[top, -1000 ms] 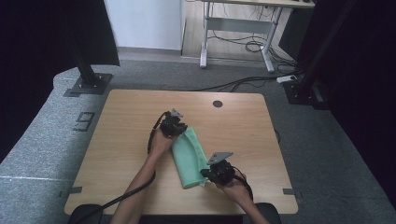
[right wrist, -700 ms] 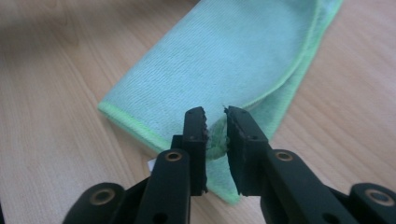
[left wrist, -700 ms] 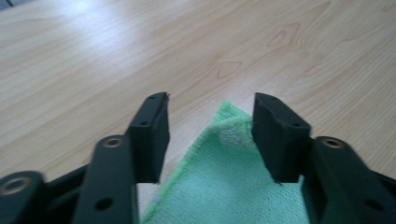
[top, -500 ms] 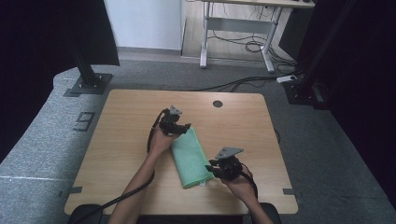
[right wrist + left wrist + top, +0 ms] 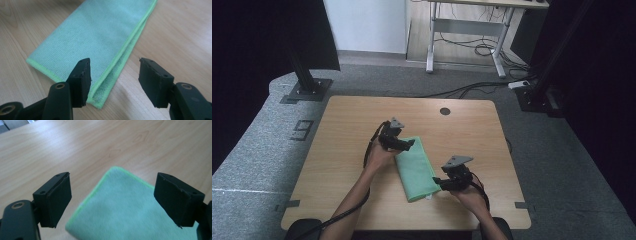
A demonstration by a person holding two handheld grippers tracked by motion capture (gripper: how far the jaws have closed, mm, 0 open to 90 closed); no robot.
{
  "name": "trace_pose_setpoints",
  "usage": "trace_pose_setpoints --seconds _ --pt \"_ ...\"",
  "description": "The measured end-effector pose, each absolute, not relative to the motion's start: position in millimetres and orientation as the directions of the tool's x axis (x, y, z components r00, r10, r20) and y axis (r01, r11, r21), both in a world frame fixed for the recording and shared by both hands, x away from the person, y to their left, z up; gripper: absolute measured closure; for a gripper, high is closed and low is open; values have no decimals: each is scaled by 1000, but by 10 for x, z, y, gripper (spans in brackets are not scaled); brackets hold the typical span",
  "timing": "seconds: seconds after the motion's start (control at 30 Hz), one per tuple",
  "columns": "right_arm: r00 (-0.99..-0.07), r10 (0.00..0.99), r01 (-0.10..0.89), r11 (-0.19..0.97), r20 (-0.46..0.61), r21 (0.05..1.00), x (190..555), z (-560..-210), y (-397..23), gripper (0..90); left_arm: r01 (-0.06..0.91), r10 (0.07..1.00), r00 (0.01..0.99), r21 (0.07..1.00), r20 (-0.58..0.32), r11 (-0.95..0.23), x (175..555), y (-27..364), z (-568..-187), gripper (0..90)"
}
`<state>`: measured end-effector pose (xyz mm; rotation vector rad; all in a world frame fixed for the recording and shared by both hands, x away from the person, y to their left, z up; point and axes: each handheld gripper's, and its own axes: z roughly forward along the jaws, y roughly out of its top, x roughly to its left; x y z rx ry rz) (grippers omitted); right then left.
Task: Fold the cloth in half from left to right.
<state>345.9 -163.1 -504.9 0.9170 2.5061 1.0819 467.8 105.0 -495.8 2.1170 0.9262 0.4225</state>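
Release looks done: with the folded green microfibre cloth [image 5: 416, 168] lying flat near the table's [image 5: 342, 120] front edge, both left gripper [image 5: 408, 144] and right gripper [image 5: 438, 182], jaws just spreading and empty, should lift straight clear without snagging its hem.

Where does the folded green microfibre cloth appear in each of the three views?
High view: the folded green microfibre cloth lies at the middle of the wooden table, between the two grippers.
Left gripper view: one corner, lower centre, between the open jaws.
Right gripper view: upper centre to lower centre, layered edge at the jaws.
Shared landmark: the cloth's bright green stitched hem.
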Motion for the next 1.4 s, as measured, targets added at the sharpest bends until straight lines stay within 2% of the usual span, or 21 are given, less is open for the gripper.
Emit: trace_pose_setpoints --seconds 0.13,0.4,0.6,0.9,1.17,1.4 --pt "-779 626 467 530 45 708 3464 -5080 -1581 597 474 725 688 754 5 -455 4543 1122 -4996 141" --pt "-792 610 478 587 32 653 3462 -5254 -1457 655 480 718 696 739 8 -473 4289 1285 -5105 144" --pt "-794 608 474 610 8 635 3432 -5304 -1410 856 489 720 694 732 2 -474 4175 1375 -5202 144" --pt "-774 633 449 558 -7 698 3384 -5100 -1499 873 484 718 696 733 8 -478 4122 1402 -5189 145" --pt "-758 652 499 587 -7 638 3467 -5283 -1577 867 486 710 704 721 11 -493 4067 1343 -5246 143" --pt "-761 649 497 595 -13 632 3473 -5318 -1574 833 490 706 708 711 13 -505 4031 1314 -5311 141"
